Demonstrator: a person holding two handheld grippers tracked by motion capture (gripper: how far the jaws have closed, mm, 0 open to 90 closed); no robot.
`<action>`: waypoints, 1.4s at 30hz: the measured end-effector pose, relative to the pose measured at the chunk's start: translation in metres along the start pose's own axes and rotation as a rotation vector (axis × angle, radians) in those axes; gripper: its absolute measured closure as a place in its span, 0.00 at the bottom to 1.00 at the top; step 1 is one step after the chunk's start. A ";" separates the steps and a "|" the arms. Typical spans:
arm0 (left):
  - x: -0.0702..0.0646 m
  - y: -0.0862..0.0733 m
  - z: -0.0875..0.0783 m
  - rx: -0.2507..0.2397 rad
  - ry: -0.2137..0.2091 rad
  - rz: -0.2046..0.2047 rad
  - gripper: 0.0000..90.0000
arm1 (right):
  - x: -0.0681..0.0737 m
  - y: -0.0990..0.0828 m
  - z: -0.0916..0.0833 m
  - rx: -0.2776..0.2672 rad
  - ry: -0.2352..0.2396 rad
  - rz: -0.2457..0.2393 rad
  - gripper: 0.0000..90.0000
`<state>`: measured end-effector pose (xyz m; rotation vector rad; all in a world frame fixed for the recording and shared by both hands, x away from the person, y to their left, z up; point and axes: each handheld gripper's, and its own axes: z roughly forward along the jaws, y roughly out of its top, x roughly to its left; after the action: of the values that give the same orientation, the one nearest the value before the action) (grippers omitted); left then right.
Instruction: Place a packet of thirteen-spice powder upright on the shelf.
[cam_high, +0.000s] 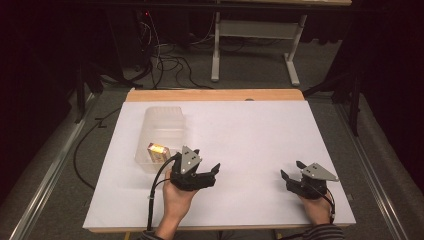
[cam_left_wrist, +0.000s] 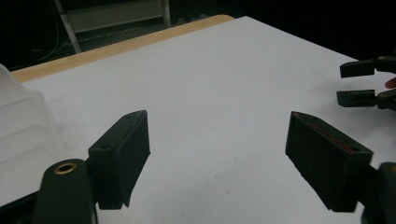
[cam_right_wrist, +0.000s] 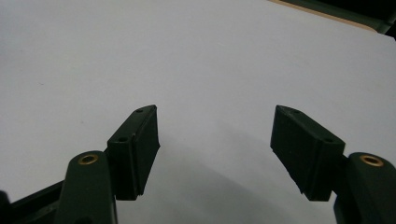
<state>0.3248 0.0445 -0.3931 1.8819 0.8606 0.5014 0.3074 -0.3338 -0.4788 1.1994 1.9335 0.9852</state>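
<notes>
A clear plastic bin (cam_high: 161, 136) lies on the white table sheet (cam_high: 250, 135) at the left, with a small yellow box (cam_high: 157, 151) inside its near end. Just right of the bin's near end, a hand holds my left gripper (cam_high: 207, 160) open; nothing is between its jaws (cam_left_wrist: 217, 158). A corner of the bin (cam_left_wrist: 21, 126) shows at the left of the left gripper view. My right gripper (cam_high: 291, 169) rests near the front right of the sheet, open and empty (cam_right_wrist: 215, 149). From the left gripper view it appears far right (cam_left_wrist: 357, 83).
The wooden table edge (cam_high: 215, 95) runs along the back of the sheet. Behind it stand a white table frame (cam_high: 255, 45) and loose cables (cam_high: 170, 62) on the floor. Dark floor surrounds the table.
</notes>
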 end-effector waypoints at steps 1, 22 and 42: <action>-0.001 0.000 0.001 0.005 -0.001 0.005 0.25 | 0.000 0.000 0.000 0.000 0.000 0.000 0.37; -0.012 -0.012 0.023 0.058 -0.016 0.027 0.25 | 0.000 0.000 0.000 -0.003 0.000 0.000 0.37; -0.016 -0.029 0.052 0.101 0.001 0.006 0.26 | 0.000 0.000 0.000 -0.002 0.001 -0.001 0.37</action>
<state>0.3382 0.0093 -0.4418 1.9765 0.8956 0.4703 0.3073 -0.3339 -0.4787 1.1969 1.9330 0.9866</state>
